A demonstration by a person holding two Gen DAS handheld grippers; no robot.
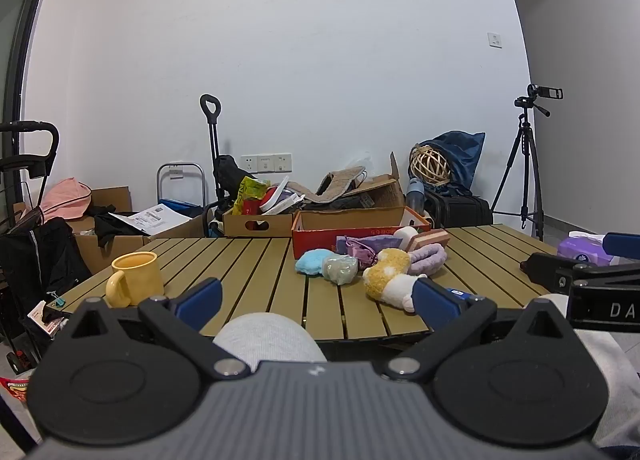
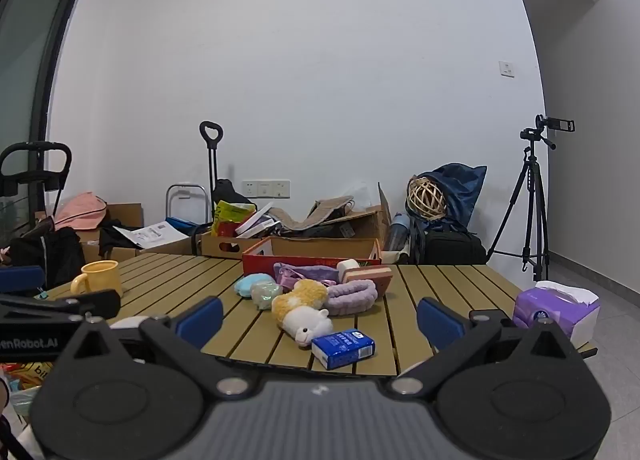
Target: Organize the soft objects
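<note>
With both sets of jaws spread and empty, the plush toy point(image 2: 301, 314) on the table point(image 2: 440, 288) is judged light and squashy, best pinched across its thick middle.

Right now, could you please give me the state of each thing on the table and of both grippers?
left gripper: open, empty
right gripper: open, empty
yellow mug: upright on table
red box: open-topped, at the far edge
plush hamster: lying on its side
blue tissue pack: lying flat
purple tissue box: tissue sticking out
</note>
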